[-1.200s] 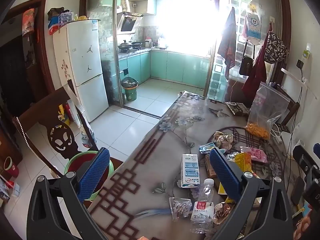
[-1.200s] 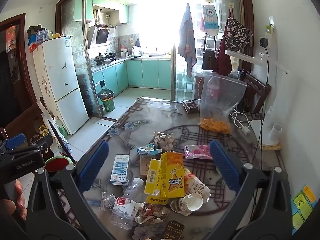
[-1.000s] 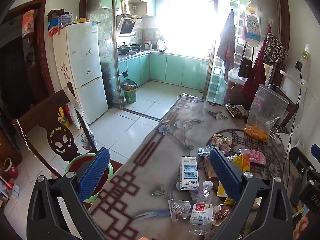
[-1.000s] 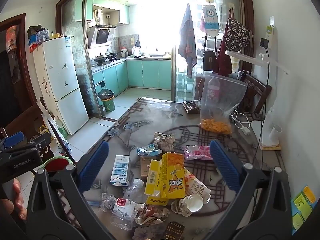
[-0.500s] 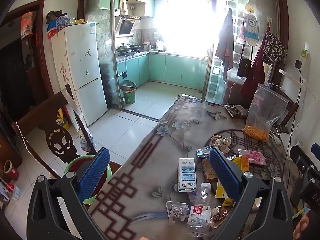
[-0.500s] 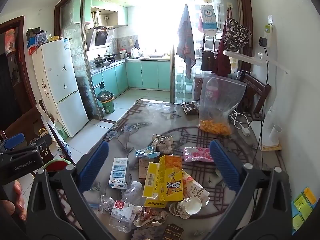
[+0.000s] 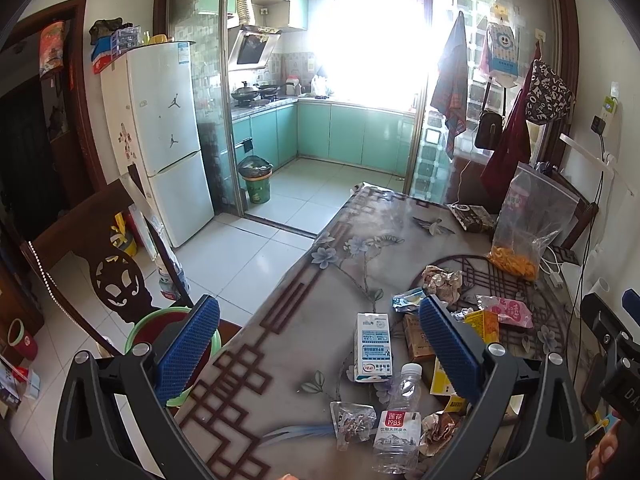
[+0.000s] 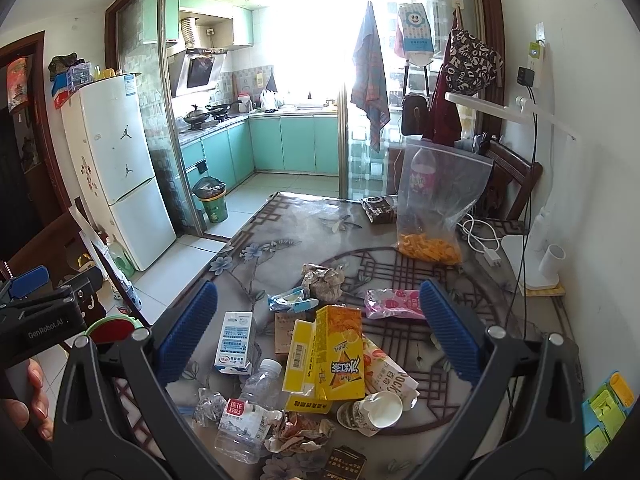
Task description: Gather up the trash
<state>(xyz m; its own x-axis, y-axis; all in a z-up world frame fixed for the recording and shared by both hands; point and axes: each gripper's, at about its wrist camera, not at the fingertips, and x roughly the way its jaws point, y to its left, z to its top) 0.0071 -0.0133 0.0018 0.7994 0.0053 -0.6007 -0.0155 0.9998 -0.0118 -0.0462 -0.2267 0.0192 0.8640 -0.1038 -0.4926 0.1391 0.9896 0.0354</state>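
**Approaching the trash pile**

Hovering over the table (image 8: 460,276), the right gripper (image 8: 316,336), jaws wide and empty, frames the yellow carton (image 8: 340,356), long axis near-to-far. The left gripper (image 7: 320,344), equally wide, sits left; plastic bottle (image 8: 248,416) lies nearest.

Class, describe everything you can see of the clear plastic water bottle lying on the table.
The water bottle is clear, crumpled-looking plastic and appears empty, with a white cap and a white label bearing a red patch reading 1983. It lies on its side at the near end of the table, cap pointing toward the milk carton. Crumpled wrappers press against its lower side.
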